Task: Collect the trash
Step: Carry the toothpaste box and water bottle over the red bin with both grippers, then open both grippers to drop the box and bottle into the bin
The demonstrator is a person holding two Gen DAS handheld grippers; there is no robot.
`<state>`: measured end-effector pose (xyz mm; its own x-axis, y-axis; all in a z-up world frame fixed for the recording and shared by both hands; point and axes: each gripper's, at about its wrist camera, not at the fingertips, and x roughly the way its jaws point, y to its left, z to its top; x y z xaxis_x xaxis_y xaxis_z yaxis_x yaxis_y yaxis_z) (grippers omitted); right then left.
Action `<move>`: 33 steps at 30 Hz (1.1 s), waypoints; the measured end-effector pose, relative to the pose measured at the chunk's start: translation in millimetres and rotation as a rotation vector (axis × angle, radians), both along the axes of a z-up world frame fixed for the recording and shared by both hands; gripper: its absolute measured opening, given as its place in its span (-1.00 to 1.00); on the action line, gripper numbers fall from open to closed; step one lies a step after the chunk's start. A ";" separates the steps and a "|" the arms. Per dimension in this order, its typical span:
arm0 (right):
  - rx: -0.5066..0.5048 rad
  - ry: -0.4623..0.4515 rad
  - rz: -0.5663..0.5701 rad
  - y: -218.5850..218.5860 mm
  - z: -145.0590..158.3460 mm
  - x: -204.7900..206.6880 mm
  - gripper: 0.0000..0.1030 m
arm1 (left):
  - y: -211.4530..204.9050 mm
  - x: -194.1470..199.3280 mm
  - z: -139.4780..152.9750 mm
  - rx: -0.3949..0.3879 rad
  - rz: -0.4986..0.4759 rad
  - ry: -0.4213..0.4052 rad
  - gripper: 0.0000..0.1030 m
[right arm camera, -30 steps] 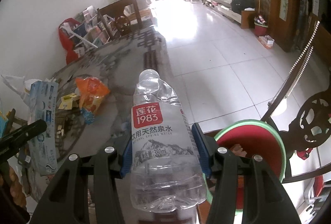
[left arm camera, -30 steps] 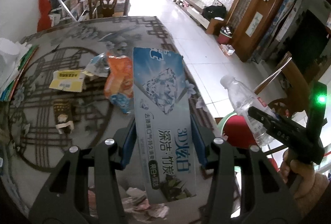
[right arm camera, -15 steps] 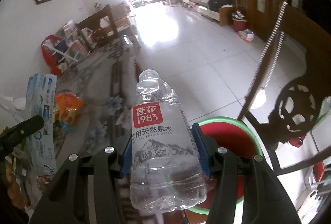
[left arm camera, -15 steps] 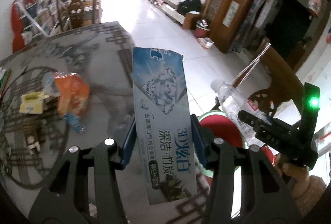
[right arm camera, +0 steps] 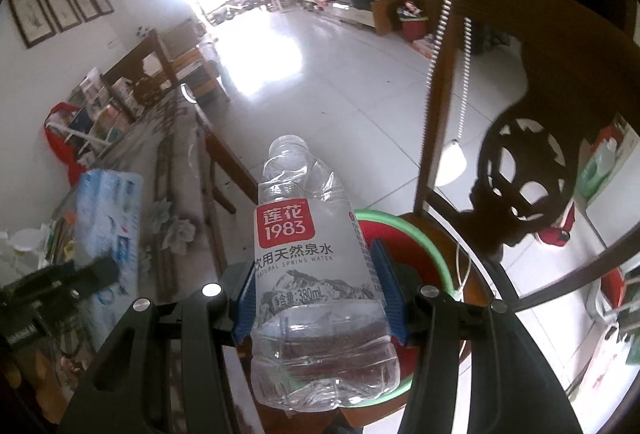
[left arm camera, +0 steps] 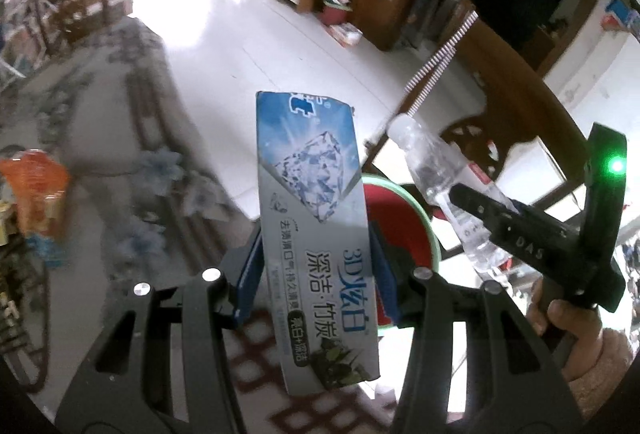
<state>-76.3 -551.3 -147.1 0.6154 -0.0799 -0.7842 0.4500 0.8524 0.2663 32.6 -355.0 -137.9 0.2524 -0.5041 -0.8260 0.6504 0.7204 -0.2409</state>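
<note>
Left tongs (left arm camera: 316,266): closed on a long blue-and-silver cardboard toothpaste box (left arm camera: 314,209), blue pads pressed to both its long sides — the box points forward, past the counter's edge.
Right tongs (right arm camera: 320,298): clamped on a clear, empty plastic water bottle with a red label (right arm camera: 316,266), cap end forward, blue pads flat against its sides.
Bin: a round red bucket with a green rim (right arm camera: 424,238) stands on the floor just beyond and below both held items.
Counter (left arm camera: 120,137): patterned grey top at left, carrying an orange snack wrapper (left arm camera: 36,189).
Surroundings: a carved dark wooden chair (right arm camera: 520,169) — beside the bucket.
</note>
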 end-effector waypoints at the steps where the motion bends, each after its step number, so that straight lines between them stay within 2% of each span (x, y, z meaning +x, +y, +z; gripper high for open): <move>1: 0.002 0.003 -0.007 -2.8 -1.0 -2.0 -0.04 | -8.0 -1.9 -4.2 0.003 -0.019 0.013 -0.07; 10: 0.038 0.022 -0.077 -25.5 -9.9 -29.2 -0.04 | -50.1 -18.3 -29.9 0.036 -0.133 0.075 -0.04; 12: 0.058 0.013 -0.070 -26.8 -10.7 -30.6 0.00 | -53.2 -19.1 -30.1 0.034 -0.132 0.077 0.14; 13: 0.071 0.009 -0.062 -26.9 -11.6 -30.2 0.09 | -52.0 -18.2 -29.6 0.029 -0.128 0.078 0.22; 14: 0.089 0.004 -0.061 -26.5 -12.8 -30.3 0.21 | -50.4 -17.4 -28.7 0.025 -0.120 0.075 0.31; 15: 0.095 -0.003 -0.066 -26.0 -13.1 -30.2 0.30 | -48.1 -16.2 -27.4 0.022 -0.110 0.072 0.32; 24: 0.084 -0.013 -0.011 -5.1 -7.1 -11.8 0.30 | -6.0 -3.5 -19.9 0.015 0.004 0.057 0.35; 33: 0.070 0.006 0.108 43.7 -4.7 21.0 0.30 | 79.3 11.1 -14.2 0.009 0.182 0.036 0.35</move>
<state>-55.3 -507.6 -151.8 0.6126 0.0414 -0.7893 0.3583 0.8756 0.3240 43.8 -275.7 -152.1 0.3088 -0.4455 -0.8404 0.4999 0.8277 -0.2551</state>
